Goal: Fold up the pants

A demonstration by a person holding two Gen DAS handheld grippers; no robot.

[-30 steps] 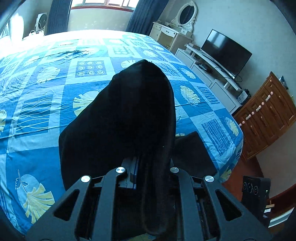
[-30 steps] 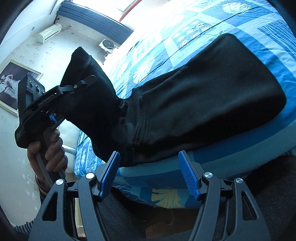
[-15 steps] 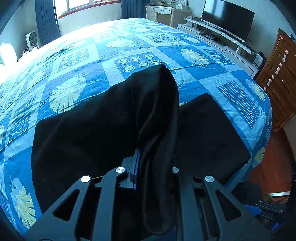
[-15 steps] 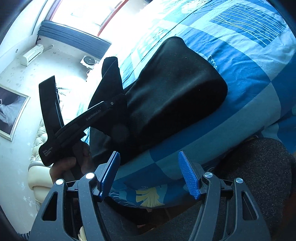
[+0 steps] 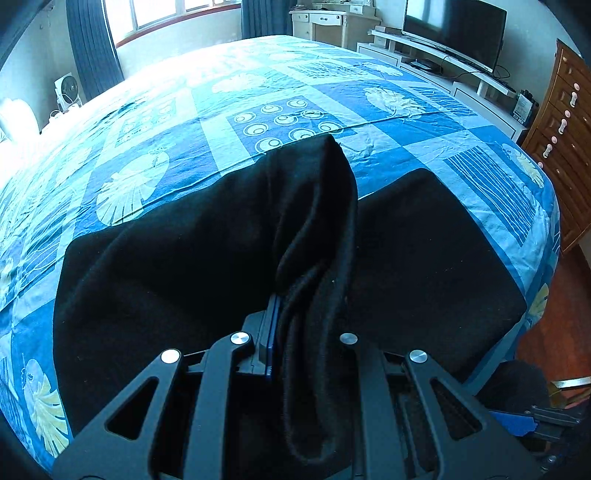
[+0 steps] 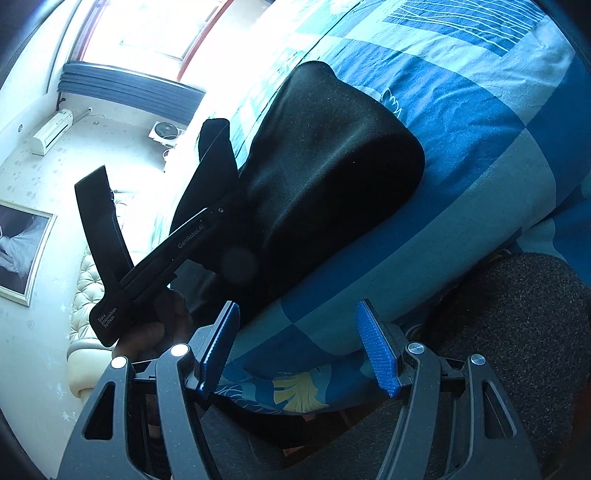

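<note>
Left tongs (image 5: 295,332) around bunched black pants (image 5: 184,266)

The pants (image 5: 207,266) are a matt black knit cloth with a fine, slightly fuzzy nap, and the bedspread (image 5: 258,110) under them is thin printed cotton-like cloth, lightly creased towards 12 o'clock. The left gripper (image 5: 306,332) and the right gripper (image 6: 297,350) have matt black plastic frames with shiny metal pivot pins, and the right one's blue pads (image 6: 376,350) are ribbed and rubbery. At 3 o'clock in the left wrist view the dresser (image 5: 561,129) is glossy varnished wood, and the television (image 5: 452,31) at 1 o'clock has a glossy dark screen.
</note>
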